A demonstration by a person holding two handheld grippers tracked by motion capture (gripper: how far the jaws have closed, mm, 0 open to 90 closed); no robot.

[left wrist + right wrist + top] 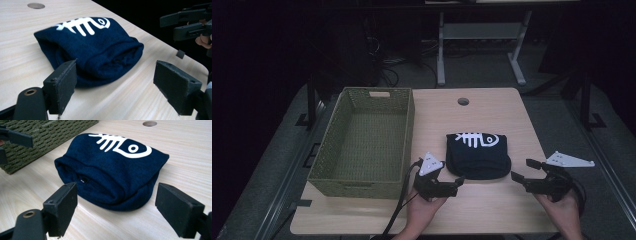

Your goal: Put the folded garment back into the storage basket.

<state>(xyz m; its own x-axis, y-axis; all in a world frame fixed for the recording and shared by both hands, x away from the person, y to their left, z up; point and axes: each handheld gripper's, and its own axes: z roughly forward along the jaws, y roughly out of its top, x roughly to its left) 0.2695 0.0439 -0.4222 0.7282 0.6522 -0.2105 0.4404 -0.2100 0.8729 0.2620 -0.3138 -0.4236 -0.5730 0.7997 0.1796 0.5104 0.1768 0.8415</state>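
A folded dark navy garment [478, 153] with a white fish-skeleton print lies on the light wooden table [482, 210], right of the basket. My left gripper [453, 186] sits just off its near left corner, jaws open and empty. In the left gripper view the garment [95, 50] lies just beyond the open left gripper [117, 87]. My right gripper [525, 172] is to the garment's right near the table edge, also open and empty. The right gripper view shows the garment [112, 170] in front of the right gripper [117, 207].
An empty green woven basket [362, 177] with handle cutouts fills the table's left half, and its wall [50, 135] appears in the right gripper view. A round cable hole [463, 101] is at the table's far edge. Dark floor and a desk frame lie beyond.
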